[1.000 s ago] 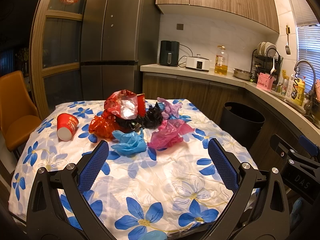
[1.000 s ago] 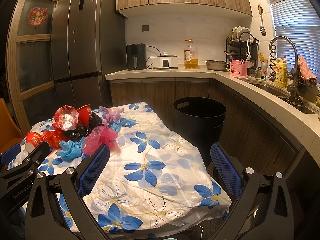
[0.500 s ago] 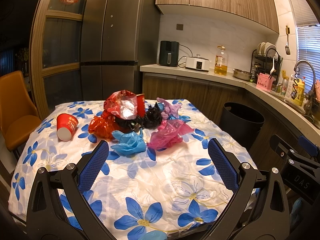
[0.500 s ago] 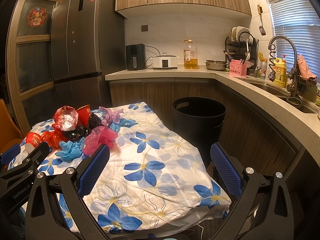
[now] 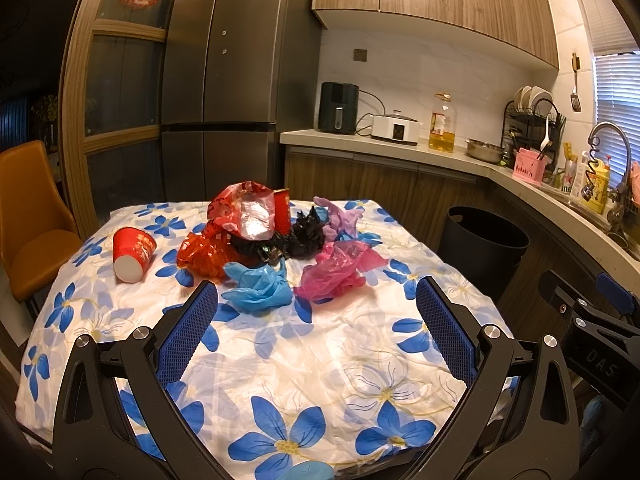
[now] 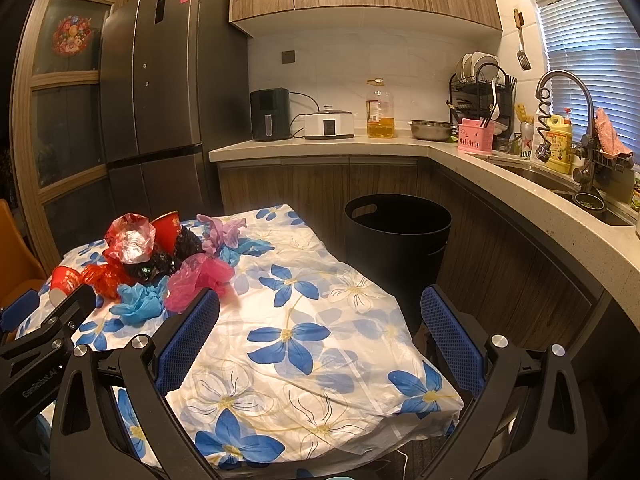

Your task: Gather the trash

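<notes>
A heap of crumpled trash lies mid-table on the flowered cloth (image 5: 320,356): a blue bag (image 5: 260,286), a pink bag (image 5: 340,270), a red bag (image 5: 202,254), black bags (image 5: 304,236), a purple bag (image 5: 340,216) and a red foil wrapper (image 5: 244,210). A red paper cup (image 5: 132,248) lies on its side to the left. A black bin (image 5: 482,246) stands on the floor right of the table. My left gripper (image 5: 316,316) is open and empty, short of the heap. My right gripper (image 6: 320,326) is open and empty over the table's right part, with the heap (image 6: 160,264) at its left and the bin (image 6: 398,236) ahead.
An orange chair (image 5: 28,216) stands left of the table. A fridge (image 5: 236,92) stands behind it. The counter (image 6: 520,184) with appliances, an oil bottle (image 6: 380,110), dish rack and sink runs along the back and right.
</notes>
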A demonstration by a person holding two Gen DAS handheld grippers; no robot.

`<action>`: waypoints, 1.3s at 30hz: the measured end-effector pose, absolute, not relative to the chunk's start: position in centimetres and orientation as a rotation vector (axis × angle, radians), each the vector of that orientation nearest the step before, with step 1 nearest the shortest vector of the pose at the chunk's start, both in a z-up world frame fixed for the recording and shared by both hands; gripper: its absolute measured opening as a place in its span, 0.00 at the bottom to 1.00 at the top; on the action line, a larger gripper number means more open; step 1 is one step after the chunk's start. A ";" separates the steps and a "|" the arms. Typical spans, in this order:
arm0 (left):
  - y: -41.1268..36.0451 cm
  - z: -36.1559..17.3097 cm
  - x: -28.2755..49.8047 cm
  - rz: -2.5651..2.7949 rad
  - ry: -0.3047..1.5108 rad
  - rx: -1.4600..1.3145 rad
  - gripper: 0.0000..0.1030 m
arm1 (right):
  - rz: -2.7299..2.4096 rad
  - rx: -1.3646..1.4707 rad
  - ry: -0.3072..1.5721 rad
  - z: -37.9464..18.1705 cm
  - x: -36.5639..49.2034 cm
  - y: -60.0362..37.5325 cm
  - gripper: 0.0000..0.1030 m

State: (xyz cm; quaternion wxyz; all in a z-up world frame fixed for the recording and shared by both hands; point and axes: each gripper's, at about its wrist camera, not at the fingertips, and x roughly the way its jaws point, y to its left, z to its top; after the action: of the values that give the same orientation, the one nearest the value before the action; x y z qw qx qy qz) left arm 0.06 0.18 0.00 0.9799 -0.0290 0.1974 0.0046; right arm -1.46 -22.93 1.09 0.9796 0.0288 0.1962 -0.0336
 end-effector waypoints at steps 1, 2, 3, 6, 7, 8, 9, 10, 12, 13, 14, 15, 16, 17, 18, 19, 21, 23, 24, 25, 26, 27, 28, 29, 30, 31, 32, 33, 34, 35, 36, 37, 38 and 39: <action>0.2 0.0 0.0 0.008 0.397 -0.059 0.95 | -0.067 0.058 0.394 1.1 -1.4 -22.9 0.95; 0.2 0.0 0.0 0.008 0.397 -0.060 0.95 | -0.068 0.057 0.393 1.1 -1.4 -22.9 0.95; 0.2 0.0 0.0 0.009 0.396 -0.060 0.95 | -0.070 0.057 0.393 1.0 -1.3 -23.0 0.95; -0.3 -0.3 0.0 0.006 0.397 -0.059 0.95 | -0.069 0.060 0.395 0.9 -0.8 -23.3 0.95; -0.3 -0.2 0.0 0.006 0.398 -0.059 0.95 | -0.068 0.061 0.396 0.9 -0.8 -23.2 0.95; -0.4 -0.2 0.1 0.005 0.399 -0.060 0.95 | -0.067 0.061 0.397 1.0 -0.8 -23.3 0.95; -0.4 -0.2 0.1 0.005 0.398 -0.060 0.95 | -0.065 0.062 0.400 0.7 -0.4 -23.1 0.95; -0.5 -0.3 0.1 0.004 0.398 -0.061 0.95 | -0.063 0.062 0.401 0.7 -0.3 -23.0 0.95; -0.6 -0.1 0.4 0.005 0.398 -0.062 0.95 | -0.061 0.065 0.400 0.5 -0.2 -23.1 0.95; -0.6 -0.2 0.5 0.004 0.399 -0.063 0.95 | -0.062 0.069 0.398 0.6 -0.2 -23.3 0.95; -0.6 -0.2 0.5 0.006 0.399 -0.065 0.95 | -0.061 0.074 0.395 0.5 -0.1 -23.3 0.95; -0.8 -0.5 1.1 0.005 0.397 -0.070 0.95 | -0.057 0.079 0.393 0.5 0.1 -23.4 0.95; -0.8 -0.5 1.1 0.006 0.393 -0.073 0.95 | -0.052 0.082 0.392 0.4 0.2 -23.4 0.95; -0.8 -0.6 1.2 0.009 0.389 -0.076 0.95 | -0.048 0.082 0.392 0.3 0.4 -23.4 0.95; -0.7 -0.7 1.3 0.017 0.385 -0.077 0.95 | -0.042 0.083 0.392 0.2 0.6 -23.4 0.95; -0.2 -0.9 1.5 0.025 0.379 -0.079 0.95 | -0.033 0.084 0.393 0.1 0.9 -23.4 0.95; 0.2 -1.1 1.8 0.041 0.361 -0.091 0.95 | -0.012 0.087 0.392 -0.1 1.4 -23.3 0.95; 0.8 -1.4 2.0 0.063 0.344 -0.103 0.95 | 0.003 0.086 0.392 -0.4 1.9 -23.1 0.95; 1.2 -1.5 2.2 0.071 0.334 -0.106 0.95 | 0.020 0.088 0.392 -0.5 2.2 -23.0 0.95; 1.4 -1.7 2.4 0.084 0.326 -0.104 0.95 | 0.034 0.090 0.390 -0.6 2.4 -23.0 0.95; 1.7 -2.0 2.7 0.103 0.321 -0.099 0.95 | 0.045 0.089 0.385 -0.7 2.8 -22.8 0.95; 2.0 -2.3 3.0 0.116 0.317 -0.097 0.95 | 0.053 0.088 0.383 -0.8 3.0 -22.7 0.95; 2.5 -2.6 3.4 0.131 0.313 -0.098 0.95 | 0.067 0.090 0.382 -1.0 3.4 -22.5 0.95; 3.1 -2.8 3.9 0.140 0.311 -0.101 0.95 | 0.078 0.095 0.382 -1.2 3.9 -22.3 0.95; 3.4 -3.2 4.3 0.150 0.314 -0.102 0.95 | 0.087 0.100 0.382 -1.4 4.3 -22.2 0.95; 3.9 -3.5 4.7 0.161 0.315 -0.106 0.95 | 0.096 0.104 0.381 -1.6 4.7 -22.1 0.95; 4.4 -3.8 5.2 0.174 0.315 -0.111 0.95 | 0.112 0.107 0.380 -1.8 5.2 -21.8 0.95; 4.7 -4.0 5.6 0.183 0.315 -0.116 0.95 | 0.126 0.109 0.378 -2.0 5.6 -21.5 0.95; 5.0 -4.3 6.2 0.197 0.316 -0.119 0.95 | 0.136 0.109 0.377 -2.2 6.0 -21.4 0.95; 5.2 -4.5 6.6 0.200 0.318 -0.121 0.95 | 0.154 0.110 0.373 -2.4 6.5 -21.0 0.95; 5.3 -4.6 7.0 0.204 0.316 -0.122 0.95 | 0.168 0.112 0.369 -2.4 6.8 -20.8 0.95; 5.3 -4.7 7.4 0.209 0.310 -0.122 0.94 | 0.184 0.114 0.363 -2.6 7.3 -20.4 0.95; 5.4 -4.8 7.9 0.209 0.304 -0.119 0.94 | 0.193 0.114 0.363 -2.7 7.9 -20.1 0.95; 5.4 -5.0 8.4 0.207 0.303 -0.117 0.94 | 0.206 0.115 0.361 -2.9 8.5 -19.8 0.95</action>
State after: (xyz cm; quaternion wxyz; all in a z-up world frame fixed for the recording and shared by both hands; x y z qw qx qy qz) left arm 8.36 5.37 -5.03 0.9815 -0.0580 0.1506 0.1028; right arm 8.52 -19.80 -2.91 0.9768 0.0572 0.1791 0.1024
